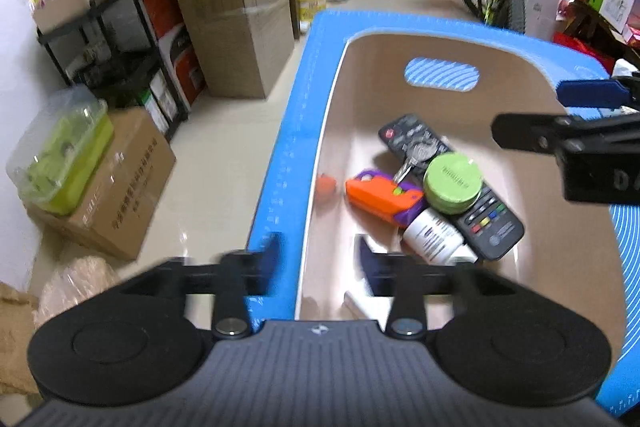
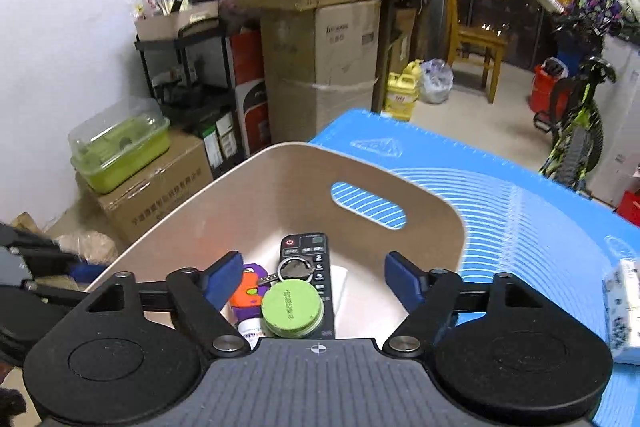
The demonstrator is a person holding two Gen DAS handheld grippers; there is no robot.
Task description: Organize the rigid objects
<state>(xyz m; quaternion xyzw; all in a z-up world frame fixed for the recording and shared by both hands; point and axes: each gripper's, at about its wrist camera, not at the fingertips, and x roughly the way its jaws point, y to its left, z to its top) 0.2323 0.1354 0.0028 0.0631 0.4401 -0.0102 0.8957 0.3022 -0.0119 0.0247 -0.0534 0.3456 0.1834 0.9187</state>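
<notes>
Beige plastic bin [image 2: 192, 211] holds the green round tin [image 2: 292, 307] perched on the black remote [image 2: 316, 267], likely to slide if nudged by the released, empty left gripper [image 1: 320, 259] or right gripper [image 2: 316, 279].

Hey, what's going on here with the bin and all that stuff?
A person is tidying small items into a beige bin on a blue mat. Inside lie a black remote, a green round tin, an orange and purple toy, keys and a white bottle. The left hand-held gripper and right hand-held gripper hover open over the bin, holding nothing.
</notes>
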